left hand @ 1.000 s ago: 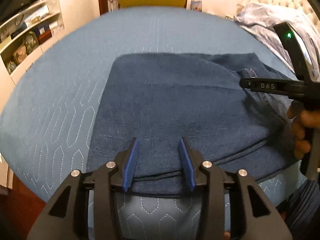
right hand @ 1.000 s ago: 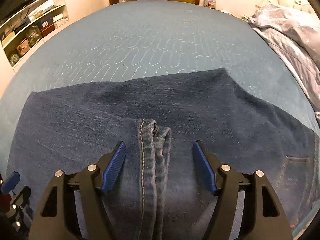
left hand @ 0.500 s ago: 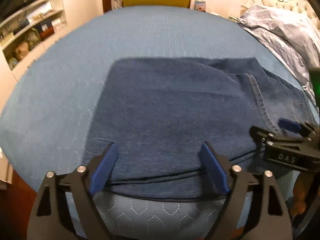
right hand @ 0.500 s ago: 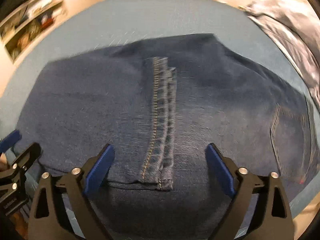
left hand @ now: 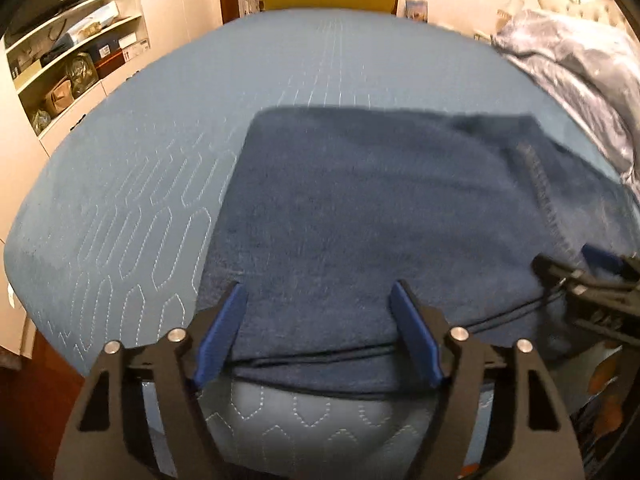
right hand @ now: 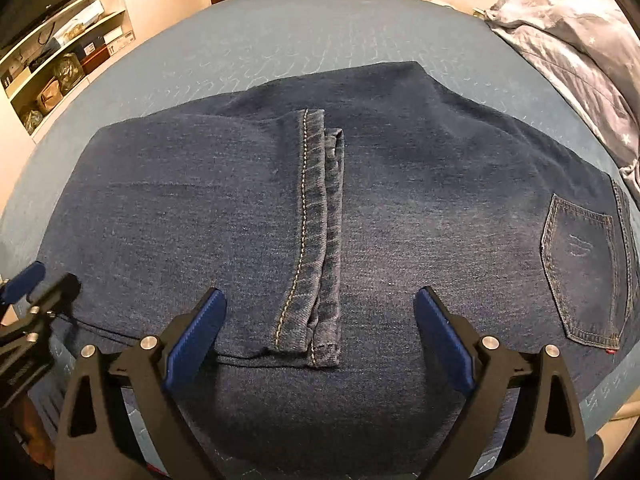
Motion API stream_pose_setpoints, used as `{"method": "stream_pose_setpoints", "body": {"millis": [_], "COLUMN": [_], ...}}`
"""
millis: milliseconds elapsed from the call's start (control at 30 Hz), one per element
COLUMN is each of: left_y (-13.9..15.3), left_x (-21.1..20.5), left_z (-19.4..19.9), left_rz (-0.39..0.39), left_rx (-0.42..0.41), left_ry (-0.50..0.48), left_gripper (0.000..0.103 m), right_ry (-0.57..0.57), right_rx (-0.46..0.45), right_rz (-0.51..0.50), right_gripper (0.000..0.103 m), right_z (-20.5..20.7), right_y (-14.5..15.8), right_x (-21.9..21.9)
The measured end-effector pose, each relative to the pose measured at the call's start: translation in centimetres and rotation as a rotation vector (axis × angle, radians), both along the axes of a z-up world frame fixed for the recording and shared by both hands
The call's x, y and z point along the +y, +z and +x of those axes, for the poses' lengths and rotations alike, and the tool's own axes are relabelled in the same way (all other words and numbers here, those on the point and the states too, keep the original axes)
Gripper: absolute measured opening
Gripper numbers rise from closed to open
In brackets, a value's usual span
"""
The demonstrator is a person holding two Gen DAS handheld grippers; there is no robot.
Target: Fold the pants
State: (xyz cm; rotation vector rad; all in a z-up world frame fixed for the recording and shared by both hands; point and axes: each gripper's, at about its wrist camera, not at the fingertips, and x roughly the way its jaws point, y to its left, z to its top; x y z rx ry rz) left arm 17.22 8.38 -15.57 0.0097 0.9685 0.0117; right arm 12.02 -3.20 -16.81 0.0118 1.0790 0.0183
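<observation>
Jeans (right hand: 400,208) lay folded on the bed (left hand: 240,72); you just released both hems (right hand: 316,240), jaws wide, empty; fold again.

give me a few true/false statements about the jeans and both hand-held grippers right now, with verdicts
1. The jeans lie folded on the blue quilted bedspread. True.
2. The right hand-held gripper is clamped on the leg hems. False: its jaws stand wide apart, either side of the hems, pressing nothing.
3. A back pocket shows at the right of the right wrist view. True.
4. The left hand-held gripper holds a fold of denim. False: its jaws are open over the near edge of the jeans, having just closed a little.
5. The hems lie beside the pocket. False: they lie near the middle, well apart.
</observation>
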Motion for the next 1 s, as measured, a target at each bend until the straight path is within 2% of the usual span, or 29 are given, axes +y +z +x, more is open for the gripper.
{"method": "stream_pose_setpoints", "body": {"millis": [67,733,833,867,900,1000], "left_y": [-0.2,-0.4,0.0,0.1,0.2,0.7], "left_x": [-0.3,-0.1,0.0,0.0,0.0,-0.2], "left_z": [0.0,-0.2,-0.5,-0.6,-0.8,-1.4], "left_rz": [0.025,0.01,0.012,0.013,0.014,0.018], "left_rx": [0.0,-0.001,0.003,0.004,0.005,0.003], "left_ry": [-0.012,-0.007,-0.005,-0.005,-0.007,-0.007], "left_gripper": [0.075,0.076,0.076,0.076,0.076,0.076], "right_ry": [-0.002,-0.013,-0.021,-0.026,-0.025,-0.02], "right_rx": [0.002,-0.031,-0.014,-0.001,0.018,0.044], "right_rz": [-0.003,-0.035,-0.044,-0.053,-0.048,-0.042], "right_gripper": [0.092,0.091,0.089,0.082,0.081,0.08], "right_z": [0.0,-2.2,-2.4,-2.5,-2.6,-2.7], "right_y": [0.0,2.4,2.1,1.8,1.4,0.6], "right_x": [0.0,0.4,0.1,0.0,-0.1,-0.4]}}
